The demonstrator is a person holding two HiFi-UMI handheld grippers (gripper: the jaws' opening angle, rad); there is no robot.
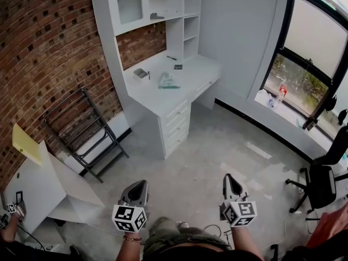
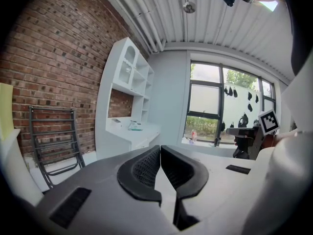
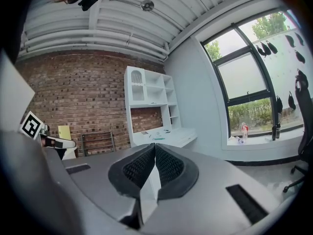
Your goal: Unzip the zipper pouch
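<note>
The zipper pouch [image 1: 168, 81], clear with a teal edge, lies on the white desk [image 1: 187, 79] across the room; it shows small in the left gripper view [image 2: 134, 127] and the right gripper view [image 3: 157, 138]. My left gripper [image 1: 139, 186] and right gripper [image 1: 229, 178] are held low in the head view, both far from the desk. Each is shut with nothing between its jaws; the left gripper [image 2: 160, 149] and the right gripper [image 3: 155, 148] point toward the desk.
A white hutch with shelves [image 1: 157, 4] rises over the desk, against a brick wall [image 1: 43, 48]. A black folding rack [image 1: 84, 129] leans at the left, near a white table [image 1: 38, 189]. An office chair [image 1: 323, 173] and windows [image 1: 312, 53] are at the right. A small device [image 1: 141, 73] also lies on the desk.
</note>
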